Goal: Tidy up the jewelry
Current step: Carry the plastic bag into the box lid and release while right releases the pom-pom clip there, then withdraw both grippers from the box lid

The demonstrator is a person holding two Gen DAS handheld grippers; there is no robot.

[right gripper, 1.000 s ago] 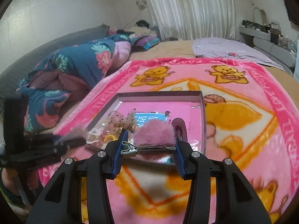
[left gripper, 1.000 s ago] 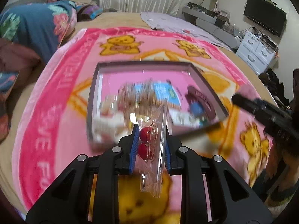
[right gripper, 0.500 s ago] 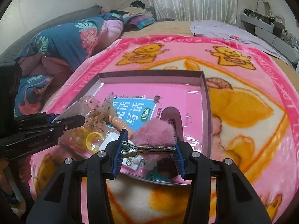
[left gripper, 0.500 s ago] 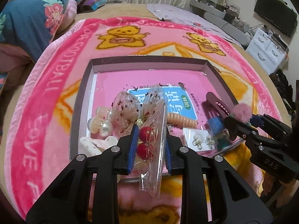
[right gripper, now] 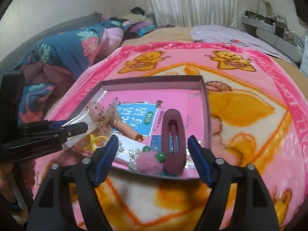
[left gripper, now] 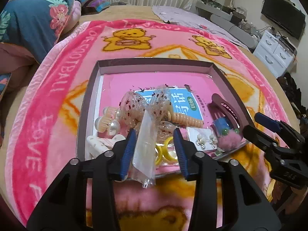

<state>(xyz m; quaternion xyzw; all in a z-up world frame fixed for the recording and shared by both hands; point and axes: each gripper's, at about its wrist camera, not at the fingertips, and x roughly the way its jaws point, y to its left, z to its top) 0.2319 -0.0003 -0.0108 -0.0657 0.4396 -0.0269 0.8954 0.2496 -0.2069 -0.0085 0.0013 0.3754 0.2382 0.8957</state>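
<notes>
Left gripper (left gripper: 155, 148) spread wide — crinkly clear plastic bag (left gripper: 145, 150) leans against its left blue pad, right pad clear of it. Right gripper (right gripper: 152, 158) also wide, holding nothing; fuzzy pink pom-pom clip (right gripper: 149, 163) lies between its tips at the shallow box's (right gripper: 154, 79) near edge, beside a smooth maroon oval snap clip (right gripper: 173, 142). Beyond the tips — ribbed peach coil tie (left gripper: 187, 120), yellow rings (left gripper: 168, 151). Box's far half bare.

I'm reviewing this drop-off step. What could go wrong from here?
The clear plastic bag stands on edge between the open left gripper fingers over the tray's near rim; it may tip out. The fluffy pink pom-pom clip lies near that rim, where the open right gripper could knock it off.
</notes>
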